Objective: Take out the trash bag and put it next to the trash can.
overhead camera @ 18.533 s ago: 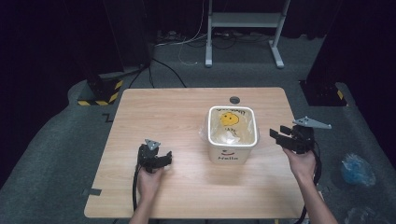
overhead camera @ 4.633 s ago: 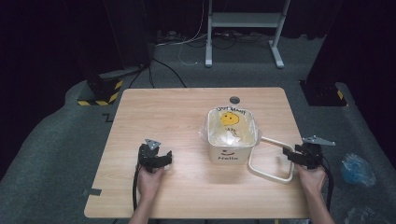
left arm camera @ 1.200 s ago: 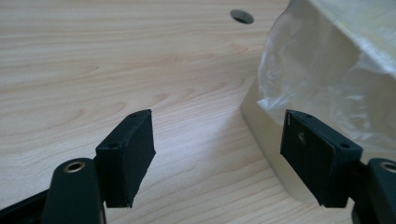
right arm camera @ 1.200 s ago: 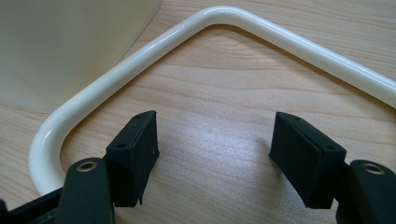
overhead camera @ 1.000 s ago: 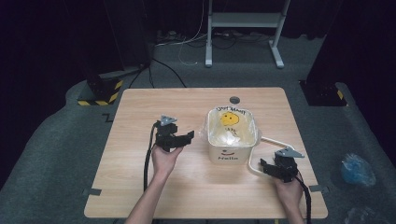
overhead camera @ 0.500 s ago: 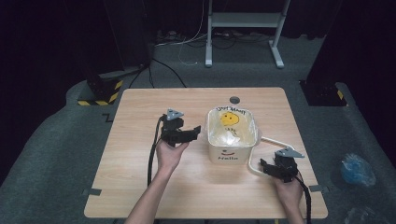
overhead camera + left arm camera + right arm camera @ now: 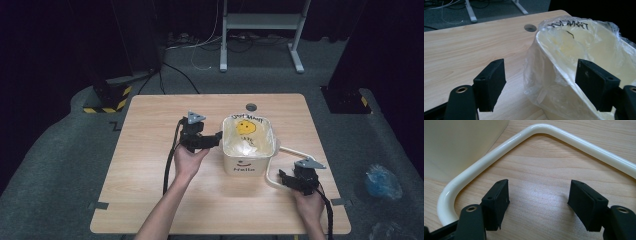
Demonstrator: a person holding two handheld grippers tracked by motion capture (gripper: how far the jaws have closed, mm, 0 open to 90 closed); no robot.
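The bin [image 7: 249,150] sits right of centre on the counter [image 7: 150,200], cream, lined with a clear bag [image 7: 554,75] whose edge drapes over the rim. Its handle [image 7: 280,165] is folded down flat on the wood to the bin's right. The left tongs [image 7: 212,140] hover at the bin's left wall, jaws wide apart and gripping nothing; in the left gripper view one pad [image 7: 490,83] hangs over bare wood while the other sits over the bin's mouth, so the lined rim lies between them, untouched. The right tongs [image 7: 286,181] rest low by the handle's near corner, also gaping and empty; in the right gripper view the cream tube [image 7: 486,157] curves around ahead of the jaws, with nothing but wood between the pads. The job in hand looks like taking hold of the bag at the rim. To do it cleanly, the left tongs should come down so the outer pad meets the loose film hanging outside the wall, then pinch film only, not the hard rim, or the whole bin will tip. The bag is thin and slippery, so a deep bite on a gathered fold beats a nip at the edge. Those right tongs are well placed to steady the bin by its handle if it slides.
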